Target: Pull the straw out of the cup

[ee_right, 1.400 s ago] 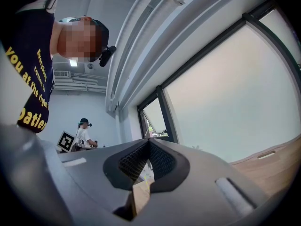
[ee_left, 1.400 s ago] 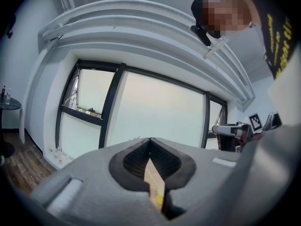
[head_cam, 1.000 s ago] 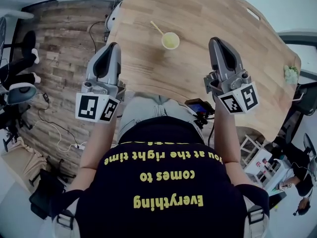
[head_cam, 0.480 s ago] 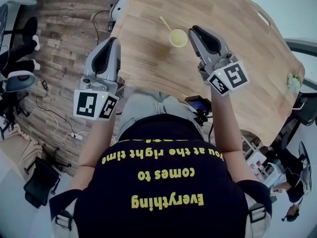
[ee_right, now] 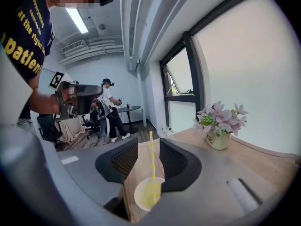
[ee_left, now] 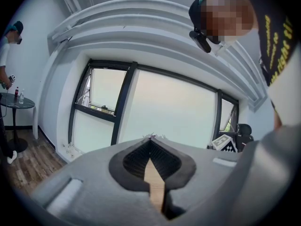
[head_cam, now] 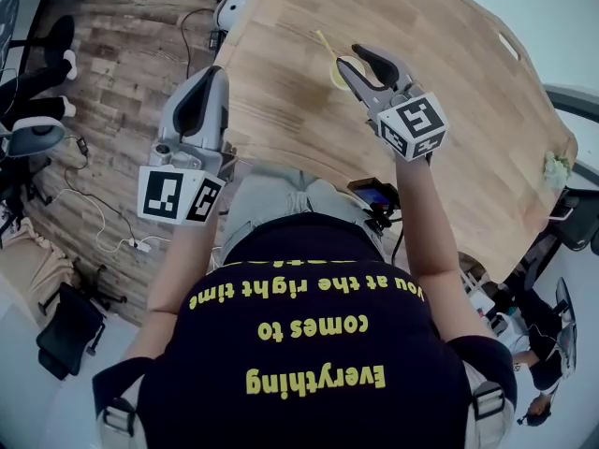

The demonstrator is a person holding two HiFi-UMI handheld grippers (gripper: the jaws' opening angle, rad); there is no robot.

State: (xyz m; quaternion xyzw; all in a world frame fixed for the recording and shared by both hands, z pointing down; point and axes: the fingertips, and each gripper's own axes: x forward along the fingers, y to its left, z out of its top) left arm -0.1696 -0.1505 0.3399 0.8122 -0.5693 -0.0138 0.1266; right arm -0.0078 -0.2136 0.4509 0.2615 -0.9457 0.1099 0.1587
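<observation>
Two tools are in the person's hands. The right tool (head_cam: 352, 57) reaches out over the wooden tabletop (head_cam: 281, 120) and tips slightly down toward the pale yellow cup (ee_right: 148, 195), which stands upright on the wood. Its jaws have just been opening and now stand apart, one on each side of the straw (ee_right: 151, 157), and neither pad touches it. The straw is white with yellow stripes. It sits in the cup, leaning on the rim, and sticks up between the jaws.

From overhead, the right tool partly covers the cup, and the top of the straw pokes out past it to the upper left.

The left tool (head_cam: 213, 78) is held off the near edge of the tabletop, over the plank floor (head_cam: 122, 92) and well apart from the cup. Its jaws meet at the tips with nothing between them.

A small pot of pink flowers (ee_right: 218, 136) sits further along the tabletop, to the right of the cup.
</observation>
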